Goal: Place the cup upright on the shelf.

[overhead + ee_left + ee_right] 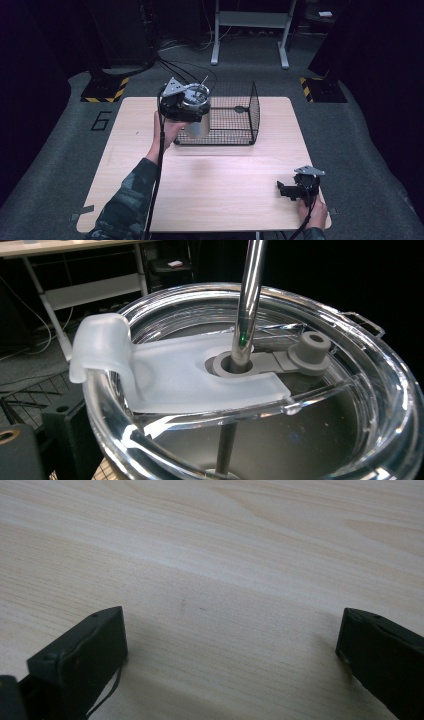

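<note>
the steel tumbler (196, 125) is held by the left gripper (187, 107) at the wire basket's (252, 112) near-left corner, likely for setting inside. the right gripper (230, 645) is rested on the table (225, 190), jaws wide, empty.

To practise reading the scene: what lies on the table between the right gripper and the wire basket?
In the high view, only bare wooden table lies between the right gripper and the wire basket.
</note>
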### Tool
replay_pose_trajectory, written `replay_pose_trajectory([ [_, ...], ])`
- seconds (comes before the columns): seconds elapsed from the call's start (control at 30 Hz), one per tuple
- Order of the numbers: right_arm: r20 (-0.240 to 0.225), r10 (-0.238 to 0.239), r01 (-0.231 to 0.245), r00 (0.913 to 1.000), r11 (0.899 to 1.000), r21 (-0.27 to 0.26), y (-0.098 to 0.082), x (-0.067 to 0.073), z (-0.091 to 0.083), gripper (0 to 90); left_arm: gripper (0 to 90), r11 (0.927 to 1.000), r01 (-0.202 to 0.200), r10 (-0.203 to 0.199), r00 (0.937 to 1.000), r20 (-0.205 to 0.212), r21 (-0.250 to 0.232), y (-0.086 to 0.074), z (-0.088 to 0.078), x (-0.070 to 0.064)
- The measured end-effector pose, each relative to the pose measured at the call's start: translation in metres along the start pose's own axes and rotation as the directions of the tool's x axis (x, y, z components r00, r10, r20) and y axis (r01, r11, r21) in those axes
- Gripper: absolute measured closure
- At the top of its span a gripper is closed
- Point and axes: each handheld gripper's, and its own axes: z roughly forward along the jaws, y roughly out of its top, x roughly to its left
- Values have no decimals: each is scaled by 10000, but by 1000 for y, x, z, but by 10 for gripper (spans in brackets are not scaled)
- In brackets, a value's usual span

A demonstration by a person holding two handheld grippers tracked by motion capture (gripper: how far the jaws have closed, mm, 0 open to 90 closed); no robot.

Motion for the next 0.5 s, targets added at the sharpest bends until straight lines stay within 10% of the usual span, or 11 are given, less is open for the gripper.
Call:
replay_pose_trajectory([
  [0.5, -13, -59, 59, 10000, 10000, -6, 0, 0, 0, 0, 34, 10000, 16, -18, 9998, -220, -89, 14, 19, 8],
])
